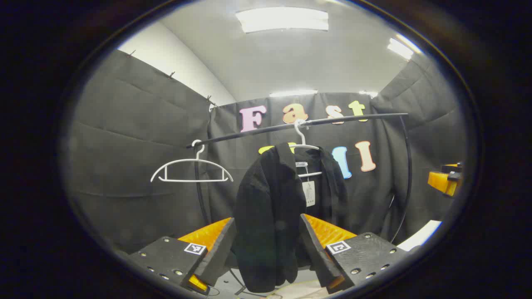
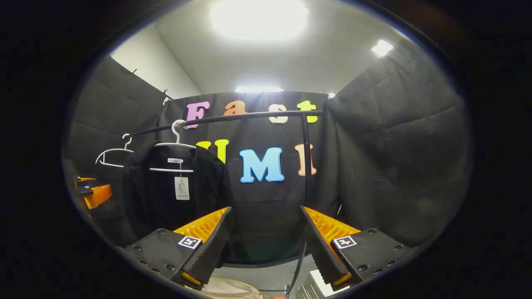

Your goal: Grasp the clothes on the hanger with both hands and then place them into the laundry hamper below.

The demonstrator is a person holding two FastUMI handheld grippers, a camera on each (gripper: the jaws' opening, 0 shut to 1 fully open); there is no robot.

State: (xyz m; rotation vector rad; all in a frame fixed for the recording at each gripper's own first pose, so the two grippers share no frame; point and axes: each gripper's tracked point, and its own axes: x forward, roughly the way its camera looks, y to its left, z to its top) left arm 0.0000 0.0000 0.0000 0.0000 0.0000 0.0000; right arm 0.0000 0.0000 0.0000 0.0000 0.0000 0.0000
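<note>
While the black jacket [image 1: 270,207] hangs on its white hanger [image 1: 305,145] from the rail [image 1: 299,124], I hold my left gripper [image 1: 266,249] and right gripper [image 2: 266,245] with fingers apart, gripping nothing.

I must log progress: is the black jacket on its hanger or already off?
On. The jacket hangs from a white hanger hooked over the rail; both grippers are open, holding nothing.

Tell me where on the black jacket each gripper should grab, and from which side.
Take the black jacket at its shoulders, one gripper per side, coming from the front. It hangs open-fronted on a white hanger, so the shoulders are probably what must lift clear. Both the left gripper and right gripper are open.
</note>
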